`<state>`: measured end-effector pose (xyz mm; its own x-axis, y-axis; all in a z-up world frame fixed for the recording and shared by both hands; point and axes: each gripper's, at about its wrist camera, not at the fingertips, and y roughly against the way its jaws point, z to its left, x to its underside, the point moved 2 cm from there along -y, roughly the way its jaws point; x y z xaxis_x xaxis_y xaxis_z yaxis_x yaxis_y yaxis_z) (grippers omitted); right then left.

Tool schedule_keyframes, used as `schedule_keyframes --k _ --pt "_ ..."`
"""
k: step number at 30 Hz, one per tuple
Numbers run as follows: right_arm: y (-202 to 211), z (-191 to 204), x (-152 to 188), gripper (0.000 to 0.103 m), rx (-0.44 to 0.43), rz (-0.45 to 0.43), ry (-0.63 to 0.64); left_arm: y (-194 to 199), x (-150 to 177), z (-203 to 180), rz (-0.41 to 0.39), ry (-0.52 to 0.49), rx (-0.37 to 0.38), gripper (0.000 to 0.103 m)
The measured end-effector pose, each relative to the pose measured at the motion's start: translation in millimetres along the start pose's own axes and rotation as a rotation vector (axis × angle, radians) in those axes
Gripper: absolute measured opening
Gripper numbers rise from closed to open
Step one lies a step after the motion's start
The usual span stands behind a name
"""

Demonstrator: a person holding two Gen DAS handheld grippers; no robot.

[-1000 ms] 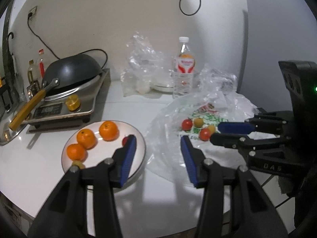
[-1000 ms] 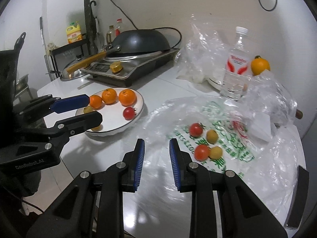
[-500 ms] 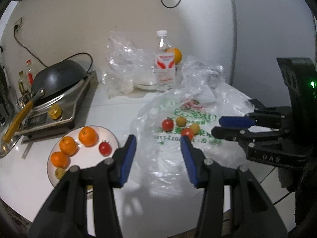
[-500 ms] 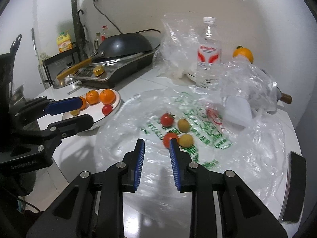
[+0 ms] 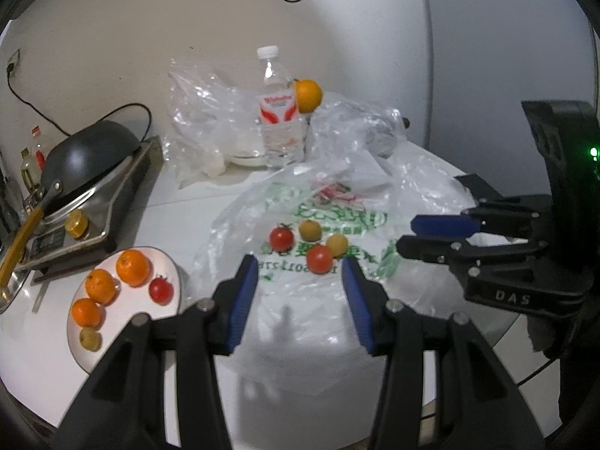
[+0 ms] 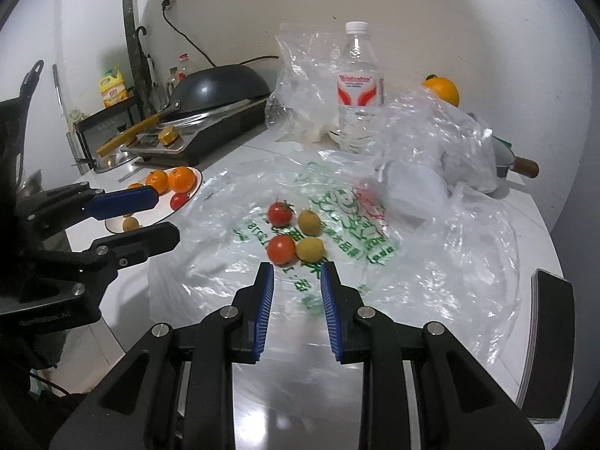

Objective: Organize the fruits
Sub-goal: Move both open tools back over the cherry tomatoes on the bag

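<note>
We hold the left gripper (image 5: 300, 266) above the near edge of the white bench (image 5: 180, 210), its jaws apart with nothing between them. Just beyond its tips a flattened clear plastic bag (image 5: 337, 221) with green print lies on the bench, and on it sit four small fruits in a tight cluster: a red tomato (image 5: 281, 238) at the far left, a yellow-green one (image 5: 309, 229) beside it, a second red tomato (image 5: 319, 258) nearest us, and a yellow one (image 5: 336, 244) touching its right side.

To the left of the bag is a white plate (image 5: 165, 262) carrying three oranges (image 5: 133, 267), a red tomato (image 5: 161, 289) and a small yellowish fruit (image 5: 90, 338) at its near rim.

Our right gripper (image 6: 296, 275) hovers over the same bag, pointing at the near red tomato; its jaws stand at their narrowest, a slim gap between the blue pads, clamped on nothing. In the left view it (image 5: 407, 234) reaches in from the right, just beside the cluster.

Farther back stand a water bottle (image 6: 359, 86), crumpled clear bags (image 6: 300, 86), and another orange (image 6: 444, 90) behind more crumpled plastic at the far right. At the far left a dark wok (image 6: 221, 84) with a yellow handle rests on a cooker (image 6: 195, 138).
</note>
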<state>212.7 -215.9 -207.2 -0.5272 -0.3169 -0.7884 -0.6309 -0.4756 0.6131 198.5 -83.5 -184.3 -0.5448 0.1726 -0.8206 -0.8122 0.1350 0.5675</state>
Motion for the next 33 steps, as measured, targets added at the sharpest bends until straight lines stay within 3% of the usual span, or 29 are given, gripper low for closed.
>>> schedule_keyframes --k 20,33 --pt "-12 -48 3 0.027 -0.058 0.017 -0.044 -61 -7 -28 0.099 -0.026 0.004 0.048" --pt "-20 -55 -4 0.027 -0.099 0.015 -0.061 -112 -5 -21 0.199 -0.014 0.029 0.048"
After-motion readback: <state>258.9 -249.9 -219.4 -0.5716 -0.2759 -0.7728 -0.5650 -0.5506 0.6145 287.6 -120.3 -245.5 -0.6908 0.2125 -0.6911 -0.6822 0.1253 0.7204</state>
